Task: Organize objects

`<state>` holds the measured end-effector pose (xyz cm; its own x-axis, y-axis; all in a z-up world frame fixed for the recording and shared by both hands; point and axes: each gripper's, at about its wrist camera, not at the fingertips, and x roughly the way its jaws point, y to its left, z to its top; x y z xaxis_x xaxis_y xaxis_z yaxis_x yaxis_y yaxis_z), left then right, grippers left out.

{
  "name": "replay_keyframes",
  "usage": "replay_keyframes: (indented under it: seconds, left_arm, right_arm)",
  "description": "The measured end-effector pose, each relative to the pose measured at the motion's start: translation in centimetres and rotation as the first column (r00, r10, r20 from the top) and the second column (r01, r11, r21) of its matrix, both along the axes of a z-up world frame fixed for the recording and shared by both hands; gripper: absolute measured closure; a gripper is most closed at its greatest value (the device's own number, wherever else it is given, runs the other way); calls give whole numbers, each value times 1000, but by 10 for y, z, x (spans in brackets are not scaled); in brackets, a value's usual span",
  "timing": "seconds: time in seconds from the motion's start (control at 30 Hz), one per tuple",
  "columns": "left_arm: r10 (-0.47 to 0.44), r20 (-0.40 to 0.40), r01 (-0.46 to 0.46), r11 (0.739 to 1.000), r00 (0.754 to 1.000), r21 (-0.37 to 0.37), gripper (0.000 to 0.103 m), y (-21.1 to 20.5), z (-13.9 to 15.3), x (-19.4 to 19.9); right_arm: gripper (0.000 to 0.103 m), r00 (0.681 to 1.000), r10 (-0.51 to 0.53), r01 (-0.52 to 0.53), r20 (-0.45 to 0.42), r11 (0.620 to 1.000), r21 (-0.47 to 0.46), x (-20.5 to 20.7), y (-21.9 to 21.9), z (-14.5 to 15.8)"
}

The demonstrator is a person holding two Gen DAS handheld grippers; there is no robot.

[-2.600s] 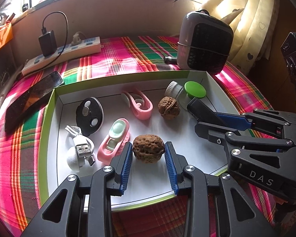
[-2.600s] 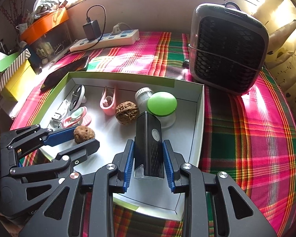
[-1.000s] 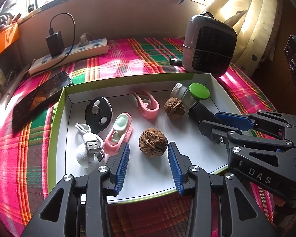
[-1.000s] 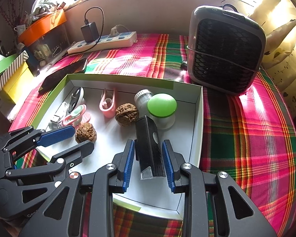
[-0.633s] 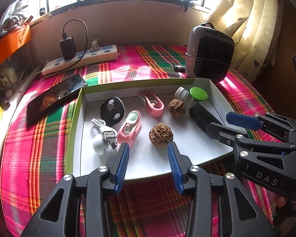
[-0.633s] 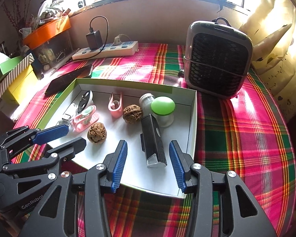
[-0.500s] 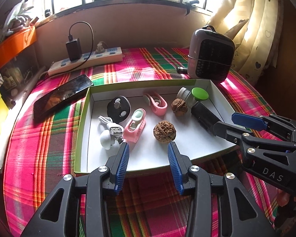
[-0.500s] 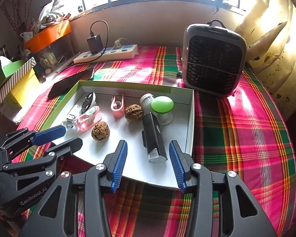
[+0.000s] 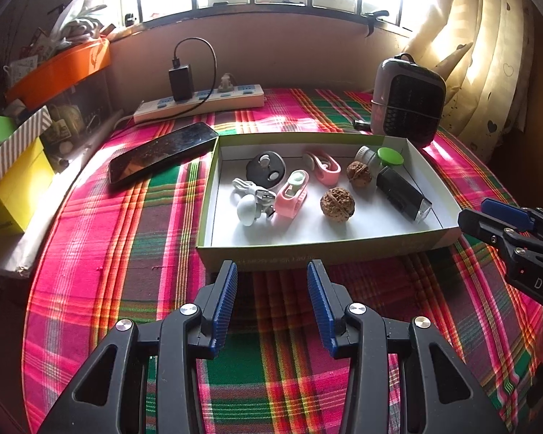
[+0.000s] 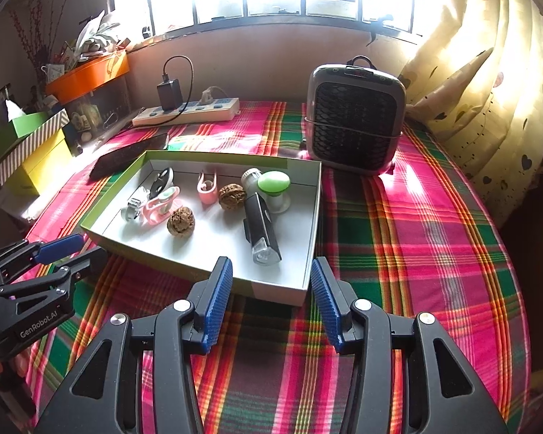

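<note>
Both grippers hang spread and empty, short of the tray's (image 9: 322, 249) near wall. The black flashlight (image 10: 260, 226) lies in the tray straight ahead of the right gripper (image 10: 268, 296), long axis roughly along its fingers; the left gripper (image 9: 271, 305) faces the nearer walnut (image 9: 337, 204).

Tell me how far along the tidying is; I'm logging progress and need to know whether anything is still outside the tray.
Looks nearly finished. Done: both walnuts, the black light, pink clips and cable lie in the tray. In hand: nothing; the left hand-held gripper and right hand-held gripper are open, short of the tray. Left: perhaps the phone beside it, if it counts.
</note>
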<state>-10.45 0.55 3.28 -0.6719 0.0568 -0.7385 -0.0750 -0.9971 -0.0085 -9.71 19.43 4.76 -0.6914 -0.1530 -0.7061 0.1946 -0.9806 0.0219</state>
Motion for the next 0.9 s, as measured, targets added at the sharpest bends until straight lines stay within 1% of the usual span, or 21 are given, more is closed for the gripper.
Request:
replay_keyframes:
  seconds: [0.1, 0.23, 0.3, 0.4, 0.47, 0.63, 0.77, 0.9]
  left_arm:
    - [20, -5, -21, 999, 1000, -27, 64, -4, -4, 8]
    - [54, 23, -54, 998, 998, -13, 64, -13, -14, 14]
    - [63, 26, -63, 998, 998, -30, 64, -15, -18, 16]
    - [79, 44, -78, 997, 996, -19, 64, -21, -23, 19]
    - [91, 48, -90, 996, 995, -27, 64, -22, -27, 20]
    - [91, 52, -91, 996, 994, -17, 64, -23, -32, 22]
    - [90, 47, -89, 996, 995, -20, 64, -22, -32, 22]
    - [88, 48, -87, 996, 995, -22, 61, -21, -32, 22]
  right_arm:
    - [56, 1000, -2, 2, -2, 1000, 28, 9, 3, -4]
    - [56, 1000, -4, 3, 25, 1000, 28, 17, 6, -14]
    - [55, 999, -12, 10, 44, 999, 33, 18, 7, -21]
    - [51, 997, -23, 22, 70, 1000, 21, 19, 11, -29]
    - [49, 996, -29, 28, 81, 999, 17, 19, 13, -33]
    - [48, 994, -32, 30, 102, 999, 25, 21, 13, -43]
    - [40, 993, -33, 31, 113, 999, 20, 23, 14, -47]
    - [39, 993, -36, 32, 114, 999, 36, 24, 12, -48]
